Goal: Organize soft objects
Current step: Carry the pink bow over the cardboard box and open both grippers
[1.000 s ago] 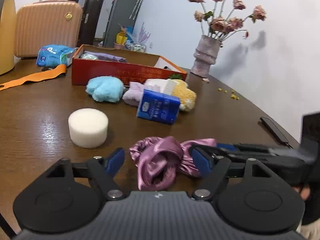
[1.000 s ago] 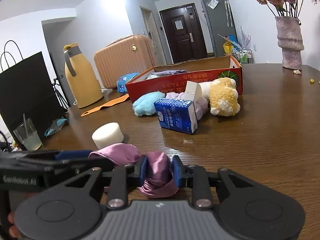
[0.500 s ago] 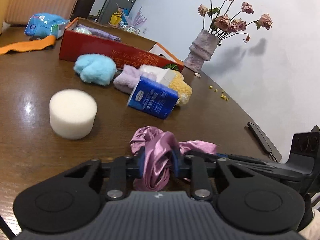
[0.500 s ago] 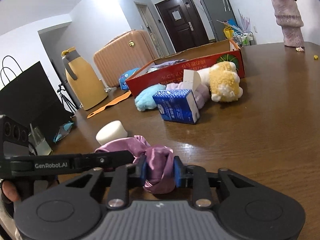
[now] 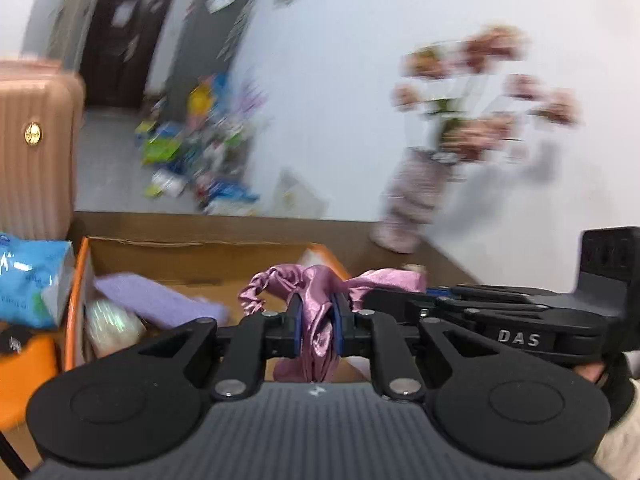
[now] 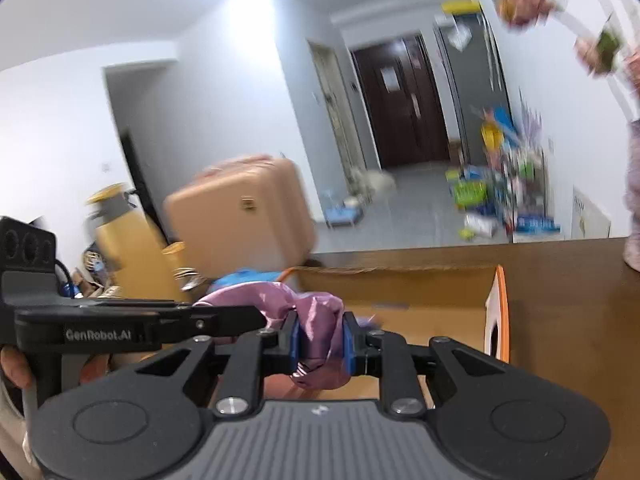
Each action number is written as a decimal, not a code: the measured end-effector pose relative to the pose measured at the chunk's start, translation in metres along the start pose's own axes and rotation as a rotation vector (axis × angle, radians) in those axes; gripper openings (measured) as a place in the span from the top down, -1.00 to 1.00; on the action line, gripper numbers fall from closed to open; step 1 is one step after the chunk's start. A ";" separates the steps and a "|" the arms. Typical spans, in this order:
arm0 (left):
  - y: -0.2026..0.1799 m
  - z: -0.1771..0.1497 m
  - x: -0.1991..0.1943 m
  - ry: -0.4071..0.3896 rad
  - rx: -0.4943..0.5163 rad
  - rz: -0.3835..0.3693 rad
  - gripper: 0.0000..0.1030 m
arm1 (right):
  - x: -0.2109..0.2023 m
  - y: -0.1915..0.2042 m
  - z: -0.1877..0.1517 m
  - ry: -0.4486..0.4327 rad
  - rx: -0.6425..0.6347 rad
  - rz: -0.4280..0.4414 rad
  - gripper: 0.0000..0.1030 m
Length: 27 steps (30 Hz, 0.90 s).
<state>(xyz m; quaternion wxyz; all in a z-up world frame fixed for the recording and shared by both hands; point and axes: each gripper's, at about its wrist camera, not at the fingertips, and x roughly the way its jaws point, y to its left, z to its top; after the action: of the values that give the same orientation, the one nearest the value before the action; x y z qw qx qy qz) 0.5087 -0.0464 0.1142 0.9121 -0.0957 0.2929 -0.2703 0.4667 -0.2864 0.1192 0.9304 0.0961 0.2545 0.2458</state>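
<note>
Both grippers point(image 5: 314, 322) pinching crumpled, glossy mauve satin scrunchie point(image 5: 316, 280)

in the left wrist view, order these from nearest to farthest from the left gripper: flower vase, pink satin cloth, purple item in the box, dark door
1. pink satin cloth, pinched in the left gripper, centre
2. purple item, inside the cardboard box, left of the gripper
3. flower vase, on the table beyond the box, right
4. dark door, far back, upper left
</note>
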 end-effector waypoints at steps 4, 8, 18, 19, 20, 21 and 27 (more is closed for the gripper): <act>0.050 0.041 0.086 0.111 -0.092 0.113 0.71 | 0.107 -0.051 0.040 0.135 0.118 -0.019 0.61; 0.089 0.042 0.149 0.217 -0.147 0.230 0.53 | 0.191 -0.086 0.034 0.249 0.230 -0.095 0.60; 0.100 0.042 0.143 0.224 -0.127 0.279 -0.16 | 0.234 -0.091 0.032 0.283 0.214 -0.212 -0.07; 0.097 0.045 0.135 0.215 -0.122 0.271 -0.16 | 0.230 -0.090 0.037 0.276 0.212 -0.213 -0.07; 0.093 0.047 0.126 0.204 -0.111 0.267 -0.16 | 0.223 -0.088 0.039 0.268 0.207 -0.213 -0.07; 0.090 0.049 0.117 0.194 -0.101 0.270 -0.17 | 0.214 -0.086 0.044 0.256 0.200 -0.218 -0.07; 0.056 0.053 0.038 0.151 -0.017 0.285 -0.44 | 0.124 -0.061 0.069 0.192 0.107 -0.252 -0.34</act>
<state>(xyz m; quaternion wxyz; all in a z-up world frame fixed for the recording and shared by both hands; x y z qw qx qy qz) 0.5899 -0.0196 0.1204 0.9157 -0.0405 0.3737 -0.1419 0.6206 -0.2800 0.1061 0.9187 0.0888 0.3652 0.1212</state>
